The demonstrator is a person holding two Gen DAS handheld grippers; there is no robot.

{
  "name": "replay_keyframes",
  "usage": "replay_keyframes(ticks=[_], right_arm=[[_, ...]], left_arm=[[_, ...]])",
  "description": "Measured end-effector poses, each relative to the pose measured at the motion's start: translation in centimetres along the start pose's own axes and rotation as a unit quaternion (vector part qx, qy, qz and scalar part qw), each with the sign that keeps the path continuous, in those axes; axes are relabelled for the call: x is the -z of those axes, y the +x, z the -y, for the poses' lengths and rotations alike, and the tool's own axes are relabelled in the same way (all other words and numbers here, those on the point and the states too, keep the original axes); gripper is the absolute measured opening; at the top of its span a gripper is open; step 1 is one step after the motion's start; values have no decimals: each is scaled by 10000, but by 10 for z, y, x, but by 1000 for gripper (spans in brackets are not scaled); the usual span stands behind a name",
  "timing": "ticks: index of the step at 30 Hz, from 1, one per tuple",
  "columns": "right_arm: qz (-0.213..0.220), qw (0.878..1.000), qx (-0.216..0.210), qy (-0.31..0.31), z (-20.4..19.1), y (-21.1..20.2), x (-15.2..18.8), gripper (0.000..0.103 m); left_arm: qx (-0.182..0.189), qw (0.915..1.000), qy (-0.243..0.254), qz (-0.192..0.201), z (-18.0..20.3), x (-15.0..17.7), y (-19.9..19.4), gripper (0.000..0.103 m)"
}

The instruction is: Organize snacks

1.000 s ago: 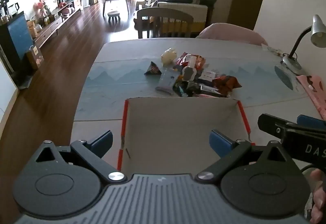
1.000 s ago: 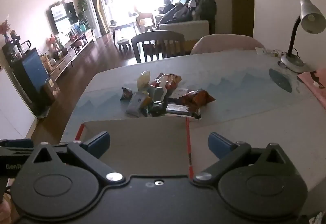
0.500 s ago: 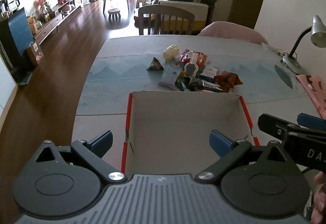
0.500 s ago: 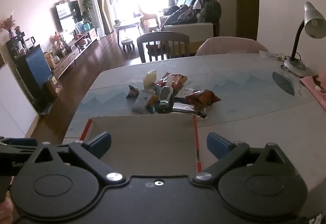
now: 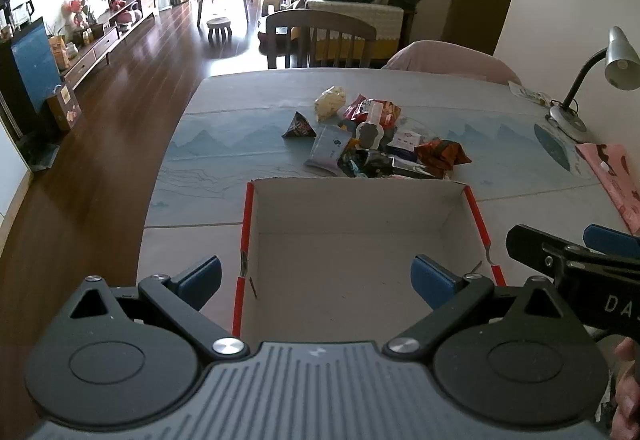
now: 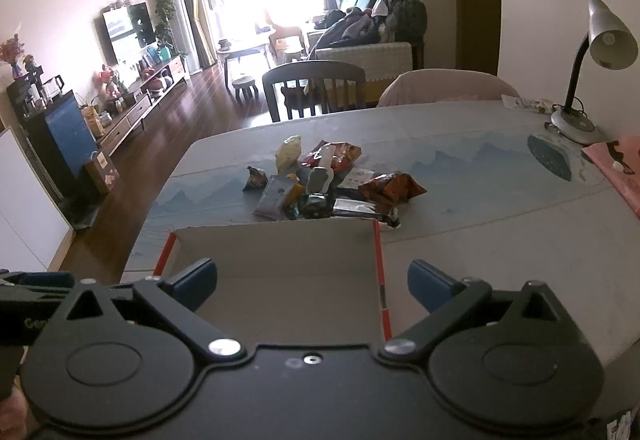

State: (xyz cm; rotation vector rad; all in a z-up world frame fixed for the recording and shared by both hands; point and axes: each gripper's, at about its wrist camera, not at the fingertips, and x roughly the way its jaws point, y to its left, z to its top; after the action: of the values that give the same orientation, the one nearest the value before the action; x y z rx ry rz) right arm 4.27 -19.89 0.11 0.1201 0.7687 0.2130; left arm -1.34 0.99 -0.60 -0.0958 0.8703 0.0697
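An empty cardboard box [image 5: 360, 207] [image 6: 280, 240] with red edges lies open on the table, nearest me. Just beyond its far wall sits a pile of snack packets [image 5: 372, 143] [image 6: 324, 183]: a pale yellow bag [image 5: 330, 101], a dark triangular packet [image 5: 298, 127], a grey-blue pouch [image 5: 328, 149] and an orange-brown bag [image 5: 440, 153]. My left gripper [image 5: 316, 278] hangs open over the box's near end, holding nothing. My right gripper [image 6: 312, 282] is open too, above the box's right edge. The right gripper [image 5: 576, 264] also shows at the right of the left wrist view.
A desk lamp [image 6: 584, 79] stands at the table's far right beside a pink cloth [image 5: 612, 175]. Two chairs [image 5: 320, 35] are pushed in at the far edge. The table's left edge [image 5: 160, 175] drops to a wooden floor.
Both grippers have pulled back and risen a little, so more of the box's inside shows. The snacks and box have not moved. Both stay open.
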Motion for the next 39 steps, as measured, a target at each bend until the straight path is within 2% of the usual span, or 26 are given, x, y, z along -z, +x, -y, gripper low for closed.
replay_keyframes(ticks=[39], right_arm=[[22, 9997, 214, -71, 0, 3, 2, 102]], left_arm=[[109, 9999, 65, -22, 0, 0, 1, 102]])
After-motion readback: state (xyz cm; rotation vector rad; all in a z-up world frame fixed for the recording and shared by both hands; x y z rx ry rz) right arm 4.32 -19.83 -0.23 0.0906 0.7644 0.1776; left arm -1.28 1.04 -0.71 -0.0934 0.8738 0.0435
